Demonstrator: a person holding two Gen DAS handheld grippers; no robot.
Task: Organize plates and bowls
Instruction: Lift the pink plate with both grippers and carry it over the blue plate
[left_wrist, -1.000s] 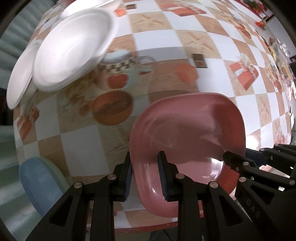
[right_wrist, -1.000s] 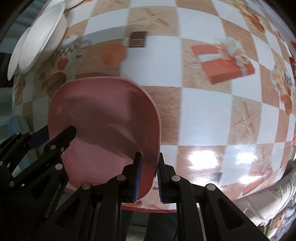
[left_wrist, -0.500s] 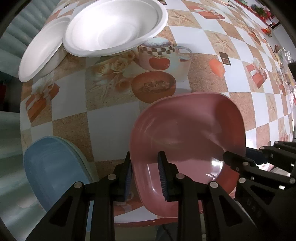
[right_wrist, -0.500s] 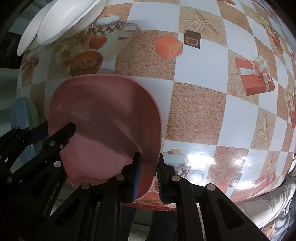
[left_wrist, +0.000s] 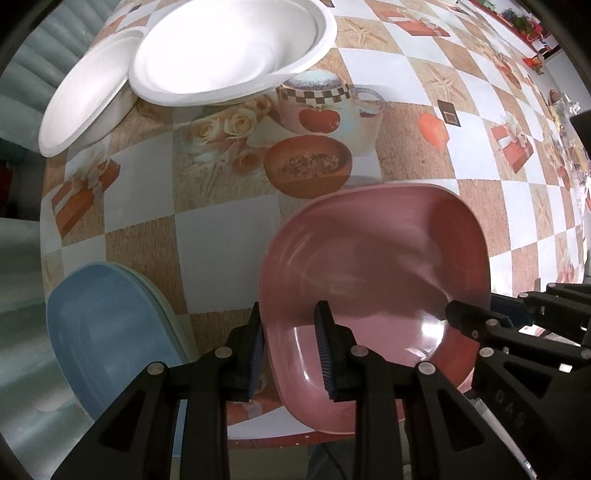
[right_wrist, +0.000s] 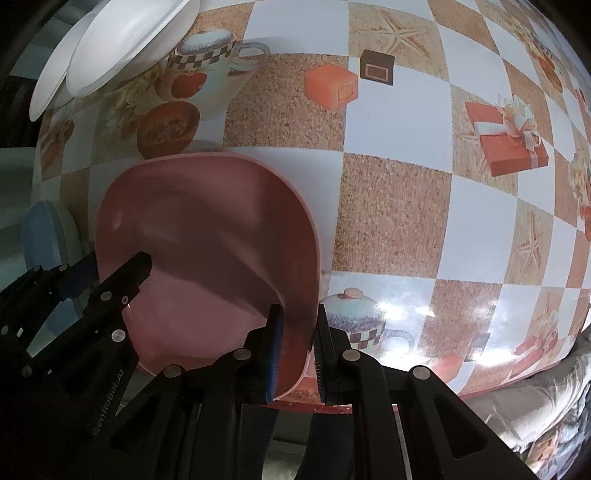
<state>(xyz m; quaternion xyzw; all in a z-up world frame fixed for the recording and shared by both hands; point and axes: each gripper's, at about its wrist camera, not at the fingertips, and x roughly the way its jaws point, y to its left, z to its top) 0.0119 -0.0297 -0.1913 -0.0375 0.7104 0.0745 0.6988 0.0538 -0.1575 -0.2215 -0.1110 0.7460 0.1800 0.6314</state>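
A table covered with a checkered printed oilcloth (left_wrist: 229, 243) fills both views. The square pink plastic plate (left_wrist: 373, 266) is pinched at its near rim by the left gripper (left_wrist: 290, 343) and the right gripper (right_wrist: 297, 345), above the table's near edge. Since a second ago, the blue square plate stack (left_wrist: 107, 332) and the white foam plates (left_wrist: 229, 51) have been brought closer, suggesting a carry toward the blue stack.

On my left gripper (right_wrist: 74, 291), seen from my right wrist camera, raised lettering along one black finger reads roughly "GenRobot.AI". On my right gripper (left_wrist: 517, 325), seen from the left wrist camera, embossed letters look like "DAS". I can read nothing else.
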